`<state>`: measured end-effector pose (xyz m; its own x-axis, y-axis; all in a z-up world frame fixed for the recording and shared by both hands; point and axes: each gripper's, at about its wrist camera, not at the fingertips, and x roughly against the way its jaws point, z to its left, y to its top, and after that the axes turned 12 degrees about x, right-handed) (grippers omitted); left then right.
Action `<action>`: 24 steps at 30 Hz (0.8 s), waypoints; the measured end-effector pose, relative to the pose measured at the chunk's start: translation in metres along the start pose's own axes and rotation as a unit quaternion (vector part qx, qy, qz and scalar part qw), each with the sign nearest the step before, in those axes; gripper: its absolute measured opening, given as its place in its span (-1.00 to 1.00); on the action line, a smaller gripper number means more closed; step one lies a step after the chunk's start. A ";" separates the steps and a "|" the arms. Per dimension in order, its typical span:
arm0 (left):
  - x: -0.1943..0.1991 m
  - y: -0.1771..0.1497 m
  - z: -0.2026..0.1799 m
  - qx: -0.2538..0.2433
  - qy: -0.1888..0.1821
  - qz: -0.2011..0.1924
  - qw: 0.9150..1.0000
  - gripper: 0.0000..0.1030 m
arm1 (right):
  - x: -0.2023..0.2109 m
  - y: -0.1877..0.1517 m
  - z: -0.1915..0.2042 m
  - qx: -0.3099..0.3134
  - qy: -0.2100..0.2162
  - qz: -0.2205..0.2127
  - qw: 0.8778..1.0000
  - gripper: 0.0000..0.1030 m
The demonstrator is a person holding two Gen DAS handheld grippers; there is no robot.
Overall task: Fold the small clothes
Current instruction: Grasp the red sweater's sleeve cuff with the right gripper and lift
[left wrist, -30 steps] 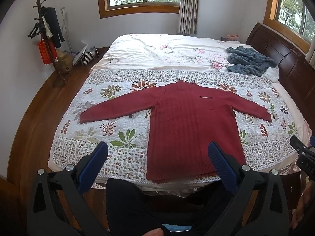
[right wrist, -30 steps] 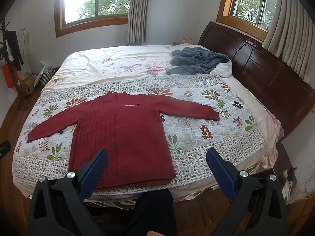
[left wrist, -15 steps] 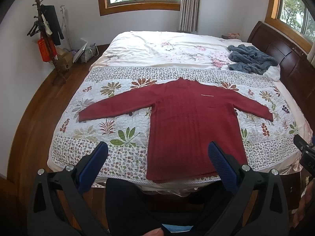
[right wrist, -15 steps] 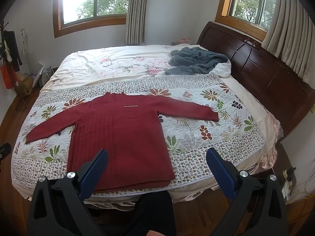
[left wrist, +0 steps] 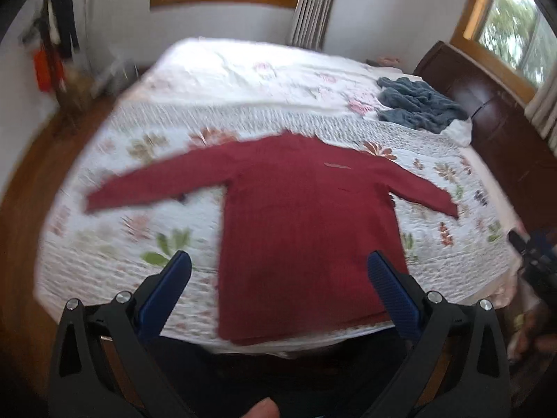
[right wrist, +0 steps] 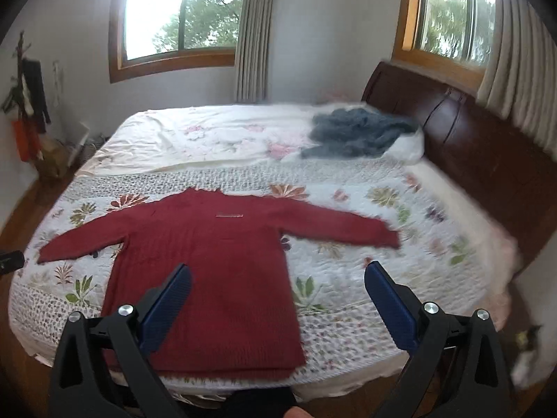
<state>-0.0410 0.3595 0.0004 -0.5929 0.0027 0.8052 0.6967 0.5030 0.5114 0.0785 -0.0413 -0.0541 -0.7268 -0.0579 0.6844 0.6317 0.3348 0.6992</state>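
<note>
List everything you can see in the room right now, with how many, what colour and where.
Knitted long-sleeved sweater: one, dark red, flat on the quilt, sleeves spread.
Floral quilted bedspread: one, white with leaf prints, covering the near half of the bed.
Fluffy blanket: one, grey-blue, crumpled near the headboard.
Wooden headboard: one, dark brown, right side.
Wood-framed windows: two, far wall and right wall.
Coat stand: one, dark, left corner.
Left claw: open, blue pads, empty.
Right claw: open, blue pads, empty.

2 wrist views from the bed's (left wrist: 104,278) foot, sharing it.
</note>
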 end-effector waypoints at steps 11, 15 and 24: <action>-0.095 0.033 0.025 0.056 -0.047 -0.014 0.997 0.94 | -0.241 -0.107 -0.243 -0.392 0.113 0.098 0.907 -0.07; -0.132 0.043 0.021 0.073 -0.042 0.012 0.996 0.94 | -0.303 -0.133 -0.299 -0.505 0.147 0.064 0.848 -0.18; -0.189 0.046 0.010 0.086 -0.038 0.061 0.994 0.94 | -0.412 -0.152 -0.378 -0.633 0.146 0.026 0.760 -0.25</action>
<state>0.0992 0.3911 -0.1313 -0.5412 0.1340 0.8301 0.6894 0.6360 0.3468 0.3838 -0.4237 -0.3649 -0.7180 -0.3439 0.6051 0.5448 -0.8188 0.1811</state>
